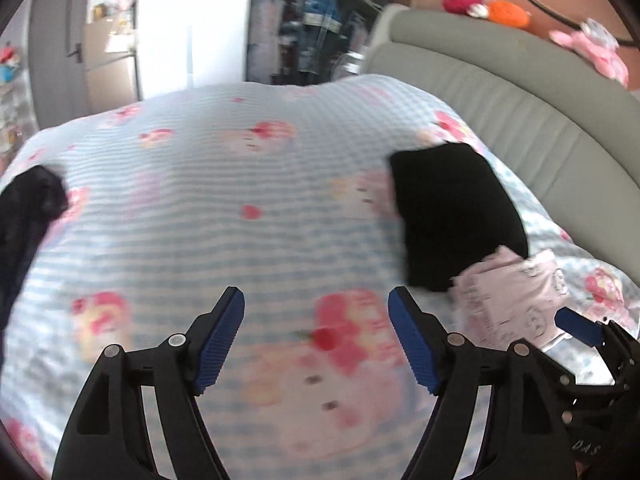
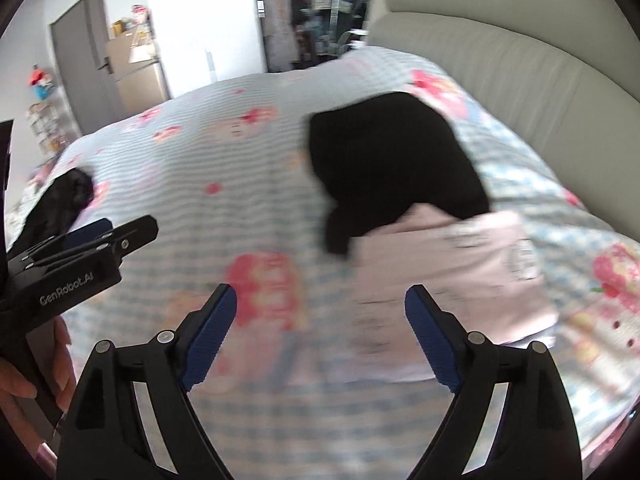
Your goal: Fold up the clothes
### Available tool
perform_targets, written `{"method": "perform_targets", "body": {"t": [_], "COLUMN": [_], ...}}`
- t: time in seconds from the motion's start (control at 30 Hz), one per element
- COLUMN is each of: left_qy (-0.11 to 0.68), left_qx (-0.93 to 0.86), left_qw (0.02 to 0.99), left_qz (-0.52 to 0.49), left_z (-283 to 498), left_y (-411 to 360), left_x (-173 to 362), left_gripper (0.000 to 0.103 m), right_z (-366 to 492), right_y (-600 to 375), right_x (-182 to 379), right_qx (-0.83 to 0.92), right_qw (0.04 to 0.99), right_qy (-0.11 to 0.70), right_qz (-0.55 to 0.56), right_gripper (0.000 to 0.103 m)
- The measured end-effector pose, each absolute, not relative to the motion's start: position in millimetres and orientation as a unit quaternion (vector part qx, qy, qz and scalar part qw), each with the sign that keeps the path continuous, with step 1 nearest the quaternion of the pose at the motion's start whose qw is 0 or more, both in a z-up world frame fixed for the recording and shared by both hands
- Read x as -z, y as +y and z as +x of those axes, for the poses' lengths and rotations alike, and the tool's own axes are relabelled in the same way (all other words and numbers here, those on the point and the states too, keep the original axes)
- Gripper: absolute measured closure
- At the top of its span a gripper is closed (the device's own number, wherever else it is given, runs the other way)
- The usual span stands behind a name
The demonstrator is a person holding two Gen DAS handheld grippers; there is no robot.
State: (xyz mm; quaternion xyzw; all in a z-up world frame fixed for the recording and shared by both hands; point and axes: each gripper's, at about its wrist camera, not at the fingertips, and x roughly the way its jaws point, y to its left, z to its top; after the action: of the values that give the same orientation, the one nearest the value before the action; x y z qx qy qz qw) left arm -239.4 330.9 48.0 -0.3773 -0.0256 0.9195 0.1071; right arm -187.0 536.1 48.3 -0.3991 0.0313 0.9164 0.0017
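A folded black garment (image 1: 456,216) (image 2: 392,164) lies on the right part of the bed. A folded pale pink garment (image 1: 516,300) (image 2: 448,280) lies just nearer, and the two meet at their edges. A crumpled black garment (image 1: 28,208) (image 2: 64,200) sits at the bed's left edge. My left gripper (image 1: 316,332) hovers open above the bedspread with nothing between its fingers. My right gripper (image 2: 320,328) is also open and holds nothing, with the near left corner of the pink garment ahead of its right finger. Both views are blurred.
The bed carries a blue checked bedspread (image 1: 200,200) with pink cartoon prints. A grey padded headboard (image 1: 520,100) curves along the right, with plush toys (image 1: 592,48) behind it. An open wardrobe (image 1: 312,20) and a grey door (image 2: 80,60) stand beyond. A hand (image 2: 24,376) holds the left gripper's handle.
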Motion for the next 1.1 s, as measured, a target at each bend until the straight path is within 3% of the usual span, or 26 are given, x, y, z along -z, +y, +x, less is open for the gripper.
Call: {"method": "perform_targets", "body": {"t": [0.4, 0.77, 1.1], "left_qy": [-0.023, -0.038, -0.068], "left_qx": [-0.935, -0.941, -0.941], "left_qw": [0.004, -0.02, -0.026], "left_qz": [-0.355, -0.336, -0.331], "left_z": [-160, -31, 94], "left_y": [166, 127, 128], "left_x": [-90, -96, -71], "left_gripper": [0.024, 0.021, 0.019], "right_z": [-143, -47, 61], "right_y": [370, 325, 335], "right_x": [-73, -80, -56], "right_qx": [-0.915, -0.915, -0.909], "right_qw": [-0.093, -0.112, -0.063], "right_qy": [0.026, 0.042, 0.04], "right_qz": [-0.392, -0.386, -0.409], "right_gripper": [0.013, 0.001, 0.001]}}
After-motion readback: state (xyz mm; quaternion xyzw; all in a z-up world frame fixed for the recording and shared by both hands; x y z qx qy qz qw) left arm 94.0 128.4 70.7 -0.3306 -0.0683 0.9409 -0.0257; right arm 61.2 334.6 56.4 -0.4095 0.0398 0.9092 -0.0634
